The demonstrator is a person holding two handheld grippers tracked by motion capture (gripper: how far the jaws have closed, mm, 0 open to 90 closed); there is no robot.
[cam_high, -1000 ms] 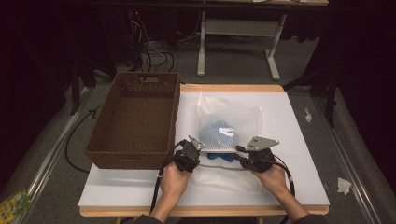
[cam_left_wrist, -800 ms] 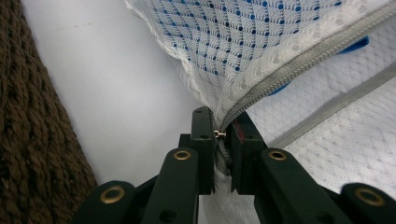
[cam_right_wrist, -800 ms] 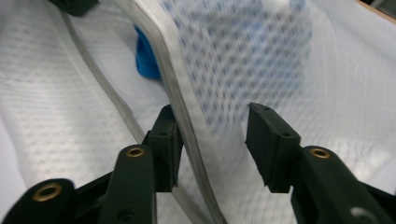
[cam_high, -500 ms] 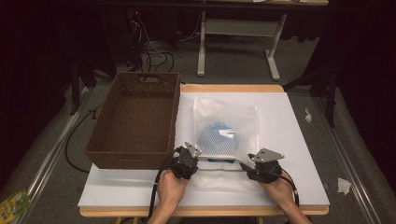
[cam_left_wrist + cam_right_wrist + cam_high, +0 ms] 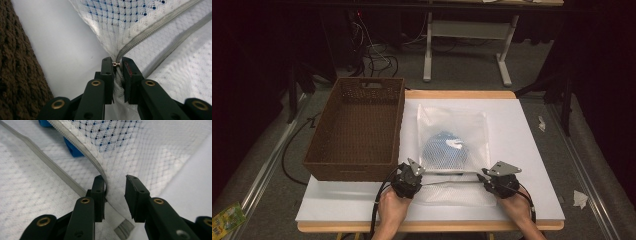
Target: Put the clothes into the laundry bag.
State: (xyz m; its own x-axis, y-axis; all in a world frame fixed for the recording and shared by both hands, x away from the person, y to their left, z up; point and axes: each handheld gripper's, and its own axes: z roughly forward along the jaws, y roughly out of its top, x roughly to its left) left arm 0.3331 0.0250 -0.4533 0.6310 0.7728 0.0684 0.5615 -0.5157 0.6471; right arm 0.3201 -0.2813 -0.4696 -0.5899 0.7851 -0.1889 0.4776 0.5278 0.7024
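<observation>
A white mesh zipper bag [image 5: 452, 127] with a blue item [image 5: 444, 150] inside lies flat on the white table top [image 5: 522, 130]. My left gripper [image 5: 418, 183] is at the bag's near left corner, and the left gripper [image 5: 117, 66] is shut on the zipper's end [image 5: 120, 75]. The right gripper [image 5: 483, 179] is at the near right corner. Its jaws [image 5: 115, 188] have just been closing. The bag's zipper edge [image 5: 101, 173] lies between them against one pad, with a gap to the other.
A brown wicker basket [image 5: 349, 170] stands empty at the left of the table, close beside my left gripper; its wall [image 5: 17, 75] rises at the left of the left gripper view. Cables and a desk frame [image 5: 464, 45] lie on the floor beyond.
Both hands have drawn back toward the near table edge and sunk, the right one also moving outward. The bag's near edge now stretches flat between the two grippers.
</observation>
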